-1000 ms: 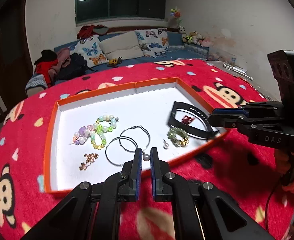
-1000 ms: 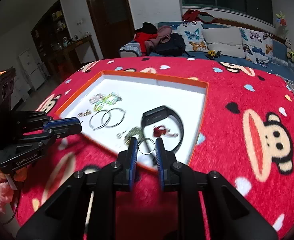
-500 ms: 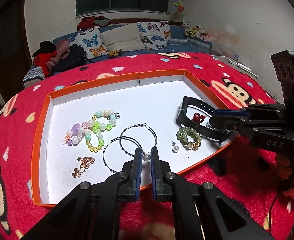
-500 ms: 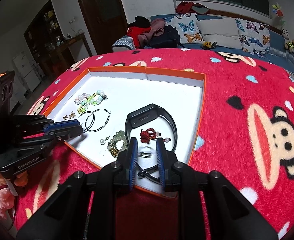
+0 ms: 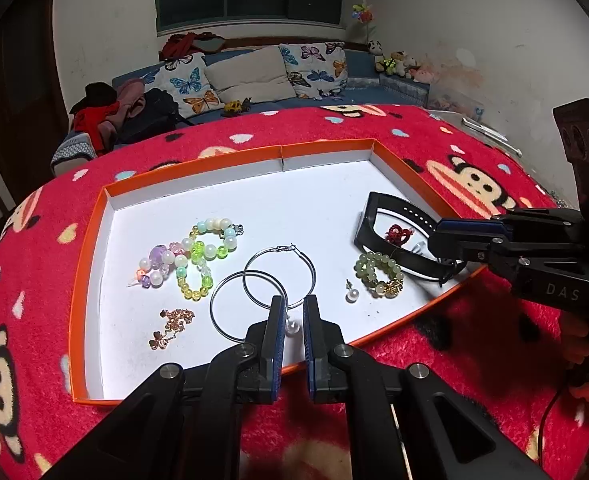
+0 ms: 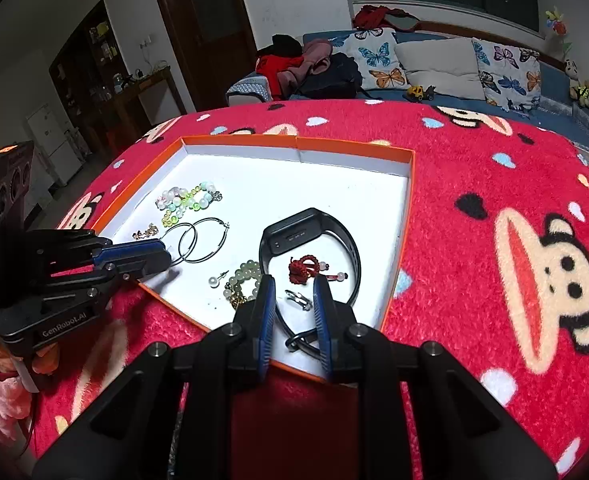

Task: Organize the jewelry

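Observation:
An orange-rimmed white tray holds jewelry on the red blanket. My left gripper is slightly open around a pearl earring near the tray's front edge, beside two silver hoops. My right gripper is slightly open over a silver ring that lies inside the black wristband. A red knot charm, green bead bracelet, second pearl stud, pastel bead bracelets and gold earrings also lie in the tray.
The tray sits on a round table under a red monkey-print blanket. A sofa with butterfly cushions and a pile of clothes stands behind. A dark cabinet is at the far left of the right wrist view.
Both grippers moved in lower over the tray and their jaws parted a little. The ring left the right gripper's pads and now lies on the tray; the pearl sits loose between the left fingers.

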Demonstrator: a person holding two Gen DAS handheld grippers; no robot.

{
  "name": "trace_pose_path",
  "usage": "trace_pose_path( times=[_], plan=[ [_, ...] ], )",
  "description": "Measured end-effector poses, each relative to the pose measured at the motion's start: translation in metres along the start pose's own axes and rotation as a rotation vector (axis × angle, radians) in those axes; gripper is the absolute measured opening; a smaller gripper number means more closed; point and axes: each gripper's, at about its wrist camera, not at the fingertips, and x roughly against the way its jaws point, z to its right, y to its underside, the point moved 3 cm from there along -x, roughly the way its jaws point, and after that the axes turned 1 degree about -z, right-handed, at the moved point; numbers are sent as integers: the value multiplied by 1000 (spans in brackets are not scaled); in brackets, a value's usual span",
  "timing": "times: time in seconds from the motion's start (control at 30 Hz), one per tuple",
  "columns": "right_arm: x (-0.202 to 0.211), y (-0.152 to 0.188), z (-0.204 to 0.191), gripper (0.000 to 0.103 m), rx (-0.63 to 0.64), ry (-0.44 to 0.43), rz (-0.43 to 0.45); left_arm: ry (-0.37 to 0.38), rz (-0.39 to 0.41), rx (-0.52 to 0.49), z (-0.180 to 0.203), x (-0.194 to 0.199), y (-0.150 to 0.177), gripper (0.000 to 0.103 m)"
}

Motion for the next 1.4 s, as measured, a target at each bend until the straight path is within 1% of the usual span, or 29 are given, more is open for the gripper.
trace_pose_path(
  times=[0.23, 0.43, 0.67, 0.7, 0.73, 0.77, 0.83, 0.9, 1.03, 1.1, 1.2, 1.3, 1.4],
  plan=[
    [8, 5, -4, 21, -2, 2, 7, -9, 3, 7, 2, 4, 1, 10],
    [17, 10, -11, 21, -1, 0, 18, -23, 25, 26, 4, 21, 6, 10],
    [25, 18, -21, 22, -2, -4, 29, -70, 40, 38, 6, 43, 17, 11],
    [26, 18, -22, 24, -1, 0, 31, -77, 42, 42, 6, 46, 18, 13],
    [28, 20, -24, 26, 0, 5, 34, -86, 44, 47, 7, 49, 20, 23],
    [29, 21, -25, 27, -1, 8, 36, -95, 52, 53, 6, 53, 22, 43],
    [31, 23, -26, 30, -5, 8, 39, -121, 79, 59, 7, 61, 26, 63],
    [35, 26, -27, 31, -7, 13, 43, -139, 94, 53, 8, 68, 29, 64],
    [41, 30, -28, 38, -18, 12, 49, -149, 102, 57, 10, 79, 34, 64],
    [44, 31, -30, 39, -20, 14, 54, -156, 109, 60, 12, 84, 36, 64],
    [48, 34, -33, 41, -15, 31, 67, -166, 118, 69, 13, 89, 39, 68],
    [51, 38, -36, 43, -10, 48, 75, -192, 125, 71, 15, 93, 45, 70],
    [54, 42, -39, 44, -9, 47, 77, -207, 132, 82, 16, 96, 52, 74]
  ],
)
